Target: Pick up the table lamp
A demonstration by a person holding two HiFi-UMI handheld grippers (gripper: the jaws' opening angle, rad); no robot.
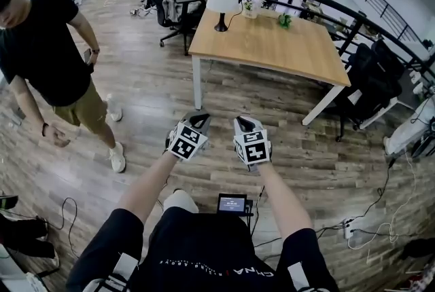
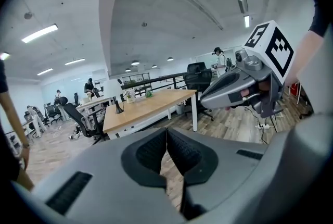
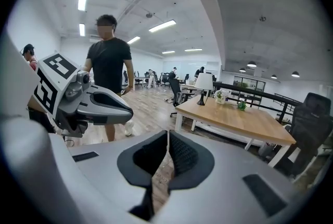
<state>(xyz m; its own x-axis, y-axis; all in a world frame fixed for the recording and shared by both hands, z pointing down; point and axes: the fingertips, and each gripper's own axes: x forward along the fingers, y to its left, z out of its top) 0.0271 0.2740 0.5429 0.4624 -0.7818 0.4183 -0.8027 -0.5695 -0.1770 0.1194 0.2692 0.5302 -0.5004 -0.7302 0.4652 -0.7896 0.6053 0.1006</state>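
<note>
At the left a bystander in a black T-shirt and khaki shorts [image 1: 41,46] stands on the wood-plank floor [image 1: 149,80]. The left hand-held gripper [image 1: 199,122] is held out over that floor with its jaws pressed together on nothing. Beyond it and well apart, the white-shaded table lamp with a dark stem and base [image 1: 221,4] stands upright at the far left corner of the light wooden table with white legs [image 1: 292,53]. The right hand-held gripper [image 1: 243,123] is likewise closed and empty (nothing sits in its jaws). I judge this the approach step, with the lamp untouched. The next move calls for coming up to the table, parting the jaws and closing them on the slim stem under the shade
</note>
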